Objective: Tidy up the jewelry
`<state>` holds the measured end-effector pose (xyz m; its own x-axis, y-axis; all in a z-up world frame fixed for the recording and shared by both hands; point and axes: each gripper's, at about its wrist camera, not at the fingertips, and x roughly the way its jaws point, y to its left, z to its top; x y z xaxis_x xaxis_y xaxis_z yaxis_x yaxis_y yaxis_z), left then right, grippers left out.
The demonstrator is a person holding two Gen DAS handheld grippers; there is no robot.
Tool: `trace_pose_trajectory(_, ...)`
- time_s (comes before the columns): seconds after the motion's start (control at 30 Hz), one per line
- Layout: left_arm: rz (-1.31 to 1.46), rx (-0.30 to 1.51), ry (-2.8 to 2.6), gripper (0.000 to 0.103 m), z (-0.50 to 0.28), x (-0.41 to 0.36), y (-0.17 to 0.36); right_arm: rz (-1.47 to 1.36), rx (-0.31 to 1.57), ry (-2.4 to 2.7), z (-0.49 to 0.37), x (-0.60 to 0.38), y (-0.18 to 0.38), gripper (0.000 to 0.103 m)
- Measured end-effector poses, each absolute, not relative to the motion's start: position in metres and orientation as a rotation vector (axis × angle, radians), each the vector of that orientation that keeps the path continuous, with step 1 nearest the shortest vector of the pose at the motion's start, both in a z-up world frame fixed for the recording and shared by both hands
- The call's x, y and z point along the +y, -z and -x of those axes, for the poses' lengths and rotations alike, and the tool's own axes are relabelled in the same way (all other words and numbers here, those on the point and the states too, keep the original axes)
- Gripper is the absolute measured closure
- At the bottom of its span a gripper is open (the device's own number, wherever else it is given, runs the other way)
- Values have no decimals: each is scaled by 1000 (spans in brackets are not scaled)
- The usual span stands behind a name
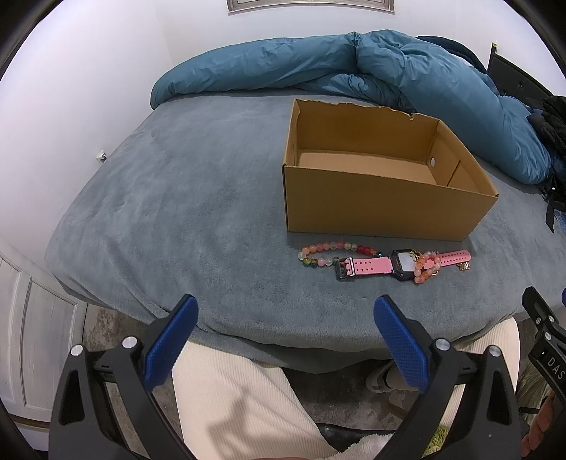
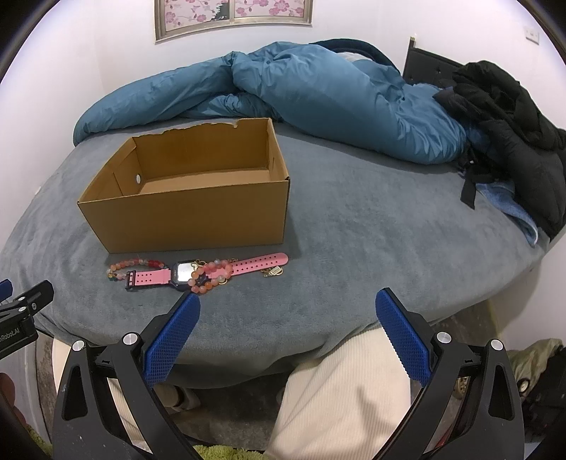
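From the left wrist camera, the left gripper (image 1: 284, 308) hangs above the near edge of a bed covered in a grey plush blanket (image 1: 159, 212), its blue-padded jaws spread wide with nothing between them. Beyond it an open cardboard box (image 1: 382, 208) sits on the blanket, nothing visible inside. Just in front of the box lies the jewelry in a row: a beaded bracelet (image 1: 329, 253) of pink, red and green beads at the left, a pink-strapped watch (image 1: 399, 263) beside it and touching it, and a second bracelet of orange and pink beads (image 1: 426, 269) draped over the watch. A small gold charm (image 1: 464, 266) lies at the strap's right end. A rumpled blue duvet (image 1: 353, 67) lies behind the box. The person's cream trousers (image 1: 240, 396) show below.

From the right wrist camera, the right gripper (image 2: 287, 304) also hangs over the bed's near edge, jaws wide apart and holding nothing. The box (image 2: 191, 212) stands ahead to the left, the watch (image 2: 184, 274) and both bracelets just before it. Dark clothing (image 2: 513, 141) is heaped at the right. A framed blossom picture (image 2: 233, 14) hangs on the wall.
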<state>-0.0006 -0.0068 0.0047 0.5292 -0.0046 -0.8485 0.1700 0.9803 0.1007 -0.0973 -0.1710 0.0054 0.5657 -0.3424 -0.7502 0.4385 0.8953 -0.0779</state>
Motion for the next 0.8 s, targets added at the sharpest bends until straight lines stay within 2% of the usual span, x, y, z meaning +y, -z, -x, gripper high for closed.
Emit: trace_pose_trajectory(0.8, -181, 1008, 106, 5, 1, -5, -4, -121, 854, 457, 97, -170, -7, 8)
